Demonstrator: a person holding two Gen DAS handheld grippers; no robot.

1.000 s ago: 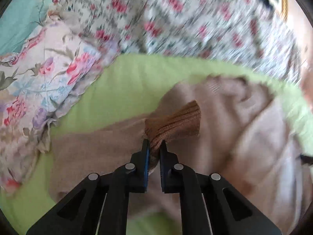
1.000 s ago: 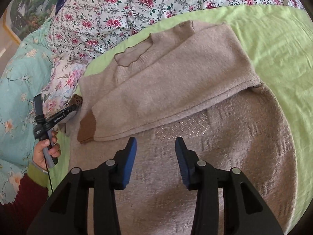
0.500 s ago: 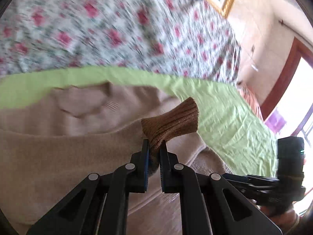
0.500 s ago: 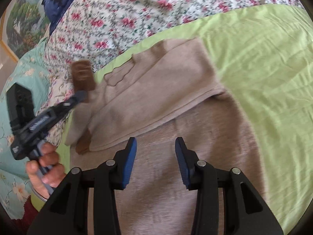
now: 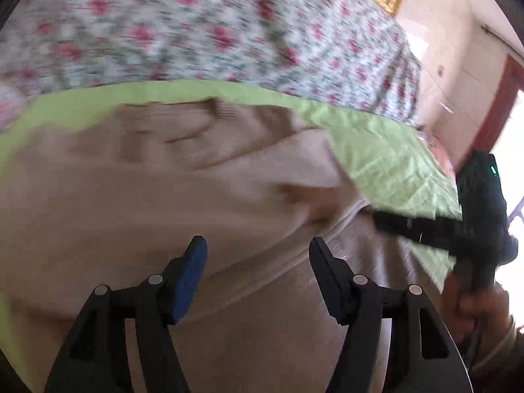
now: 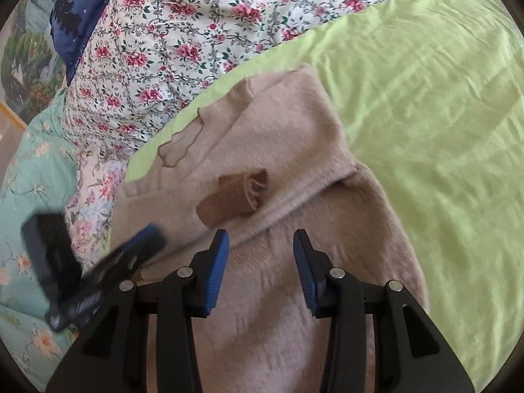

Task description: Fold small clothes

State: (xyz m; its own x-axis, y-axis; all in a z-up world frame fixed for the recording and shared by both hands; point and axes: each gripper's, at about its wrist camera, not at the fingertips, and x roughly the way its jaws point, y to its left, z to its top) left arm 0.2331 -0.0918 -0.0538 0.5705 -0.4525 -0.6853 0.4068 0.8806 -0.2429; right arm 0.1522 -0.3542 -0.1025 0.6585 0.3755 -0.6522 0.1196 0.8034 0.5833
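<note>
A beige knit sweater (image 6: 294, 150) lies on the green sheet (image 6: 425, 98), with both sleeves folded across its body. The brown ribbed cuff (image 6: 234, 198) of one sleeve rests loose on top, a brown blur (image 5: 311, 196) in the left wrist view. My left gripper (image 5: 257, 245) hovers just short of that cuff; its jaws are opening and nothing is between them. My right gripper (image 6: 261, 240) stands open over the sweater's lower part, just below the cuff, holding nothing. Its black body (image 5: 425, 226) shows at the right of the left wrist view.
A rose-patterned quilt (image 6: 196, 32) is bunched behind the sweater, with a dark blue pillow (image 6: 75, 16) at the back left. A teal floral cover (image 6: 19, 196) lies to the left. A hand (image 5: 475, 301) grips the right tool. A door frame (image 5: 497, 108) stands beyond the bed.
My left gripper carried the brown cuff across the sweater toward the right gripper, then opened and let it drop onto the sweater. The right gripper shifted slightly and stayed open.
</note>
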